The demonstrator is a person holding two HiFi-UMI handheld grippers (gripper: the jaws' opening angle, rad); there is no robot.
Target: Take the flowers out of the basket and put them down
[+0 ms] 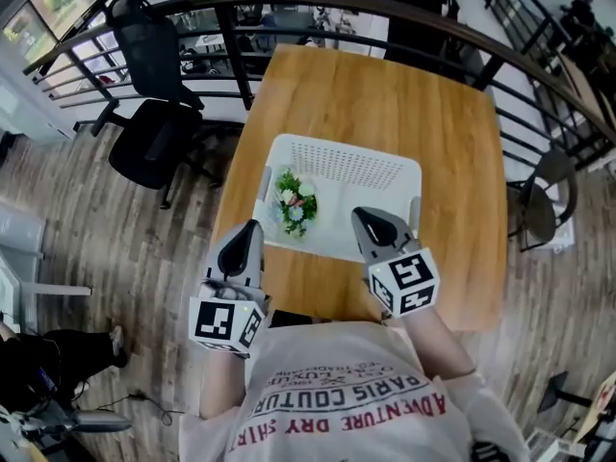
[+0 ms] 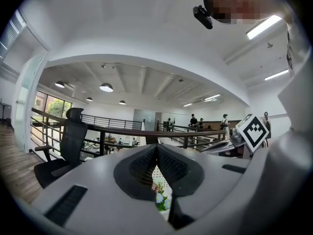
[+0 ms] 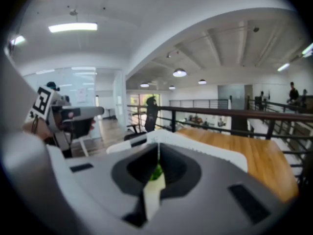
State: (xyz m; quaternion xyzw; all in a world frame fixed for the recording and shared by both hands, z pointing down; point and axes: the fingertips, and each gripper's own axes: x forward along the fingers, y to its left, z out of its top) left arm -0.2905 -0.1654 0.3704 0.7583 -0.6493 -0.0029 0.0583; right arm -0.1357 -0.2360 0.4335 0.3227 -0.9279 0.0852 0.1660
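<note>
Left gripper view: the left gripper's point(image 2: 156, 146) jaws are clenched tip to tip with nothing pinched between them. Through the slit below the tips a few of the flowers point(image 2: 160, 197) peek out from farther on. The right gripper's point(image 3: 158, 143) jaws are likewise pressed together and empty, with a scrap of green showing past them and the white basket's point(image 3: 214, 148) rim rising just behind.

From the head view, the small bunch lies inside the basket, close against its left wall. The basket sits on the wooden desk point(image 1: 385, 94), midway between the left and right edges and nearer the near edge. The left gripper hangs just off the basket's near-left corner, by the desk's left edge. The right one points in over the basket's near-right corner. A black office chair point(image 1: 154, 142) stands on the floor off the desk's far-left corner, and a dark railing point(image 1: 318, 8) curves past the far edge.
</note>
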